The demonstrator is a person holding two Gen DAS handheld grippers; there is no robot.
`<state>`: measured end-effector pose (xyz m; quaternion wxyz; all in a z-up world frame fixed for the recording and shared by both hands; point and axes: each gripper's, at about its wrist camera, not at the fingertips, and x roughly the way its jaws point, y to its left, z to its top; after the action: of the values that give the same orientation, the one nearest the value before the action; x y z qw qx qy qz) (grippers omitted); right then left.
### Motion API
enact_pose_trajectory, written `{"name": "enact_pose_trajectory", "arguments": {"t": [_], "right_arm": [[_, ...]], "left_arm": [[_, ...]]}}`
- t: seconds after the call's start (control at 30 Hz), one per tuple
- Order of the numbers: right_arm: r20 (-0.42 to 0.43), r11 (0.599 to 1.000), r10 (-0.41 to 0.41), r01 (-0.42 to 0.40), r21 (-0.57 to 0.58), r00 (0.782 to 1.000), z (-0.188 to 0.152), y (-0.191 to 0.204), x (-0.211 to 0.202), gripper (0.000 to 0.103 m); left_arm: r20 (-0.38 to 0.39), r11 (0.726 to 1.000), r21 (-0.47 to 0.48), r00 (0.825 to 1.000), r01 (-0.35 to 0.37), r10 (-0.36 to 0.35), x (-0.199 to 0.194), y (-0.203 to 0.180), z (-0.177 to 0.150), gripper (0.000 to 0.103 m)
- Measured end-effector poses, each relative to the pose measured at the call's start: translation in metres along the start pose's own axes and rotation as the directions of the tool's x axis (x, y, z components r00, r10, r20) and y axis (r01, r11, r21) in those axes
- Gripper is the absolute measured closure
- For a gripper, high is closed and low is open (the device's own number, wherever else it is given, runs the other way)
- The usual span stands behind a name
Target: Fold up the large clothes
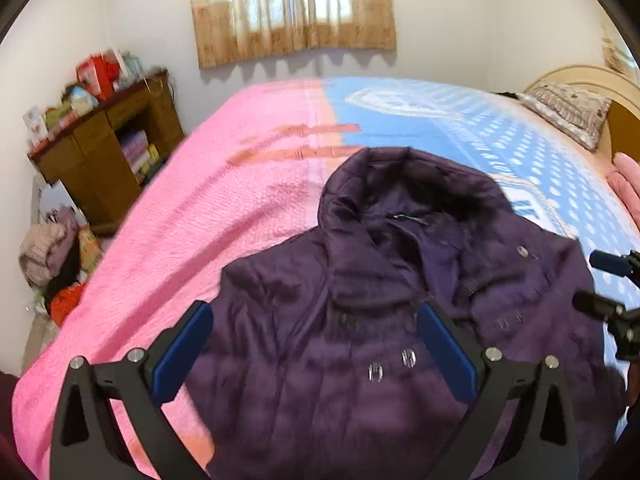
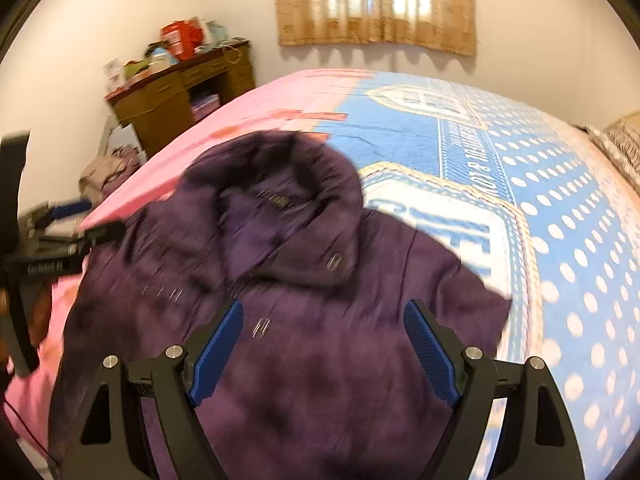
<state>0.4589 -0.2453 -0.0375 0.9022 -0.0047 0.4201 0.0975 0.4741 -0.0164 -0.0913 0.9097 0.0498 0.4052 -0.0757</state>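
Much lost to motion blur: buttons on the dark purple quilted hooded coat (image 1: 384, 320) smeared into streaks in the right wrist view, collar label unreadable. Lower hem of the coat cut off by the bottom edge in both views; sleeves not clearly traceable. Spread front-up on the pink and blue patterned bedspread (image 1: 224, 208), hood toward the far wall.

Left gripper (image 1: 316, 344) with blue-padded fingers wide apart, hovering over the coat's chest, nothing between the pads. Right gripper (image 2: 324, 344) likewise spread open above the coat's front, holding nothing; contact with the fabric not discernible.

Only partly seen at the left view's right edge: black tips of the right gripper, just beside the coat's shoulder.

Beyond the bed, against the wall: brown wooden desk (image 1: 108, 148) crowded with red and pale boxes, contents indistinct. Beige patterned curtain (image 1: 292, 12) over a bright window. Patterned grey pillow (image 1: 568, 112) by the curved headboard. Heaped clothes on the floor (image 1: 52, 256), partly hidden by the bed edge.
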Motion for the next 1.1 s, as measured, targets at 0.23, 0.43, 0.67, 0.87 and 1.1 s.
{"name": "enact_pose_trajectory", "arguments": {"t": [0.23,0.43,0.67,0.87,1.1], "right_arm": [[-0.018,1.0,0.011,-0.011,0.005,1.0,0.07,-0.023,0.059,0.02],[-0.096,0.998,0.022,-0.028,-0.06,0.995,0.099,-0.017,0.109,0.02],[-0.166,0.988,-0.044,0.018,-0.154,0.985,0.089,-0.016,0.133,0.086],[-0.06,0.972,-0.088,0.073,-0.223,0.994,0.073,-0.013,0.091,0.089],[0.004,0.939,-0.149,0.143,-0.313,0.989,0.056,-0.007,0.055,0.089]], "left_arm": [[-0.063,1.0,-0.006,0.998,0.008,-0.008,0.063,-0.002,0.034,0.0],[-0.101,1.0,0.03,0.995,-0.003,0.006,0.093,-0.007,0.04,0.0],[-0.085,0.996,0.085,0.996,0.021,-0.014,0.099,-0.008,0.038,0.037],[-0.006,0.984,0.176,0.999,0.037,-0.036,0.067,-0.013,0.041,0.086],[0.098,0.957,0.291,0.995,-0.018,-0.011,0.027,-0.016,0.024,0.089]]}}
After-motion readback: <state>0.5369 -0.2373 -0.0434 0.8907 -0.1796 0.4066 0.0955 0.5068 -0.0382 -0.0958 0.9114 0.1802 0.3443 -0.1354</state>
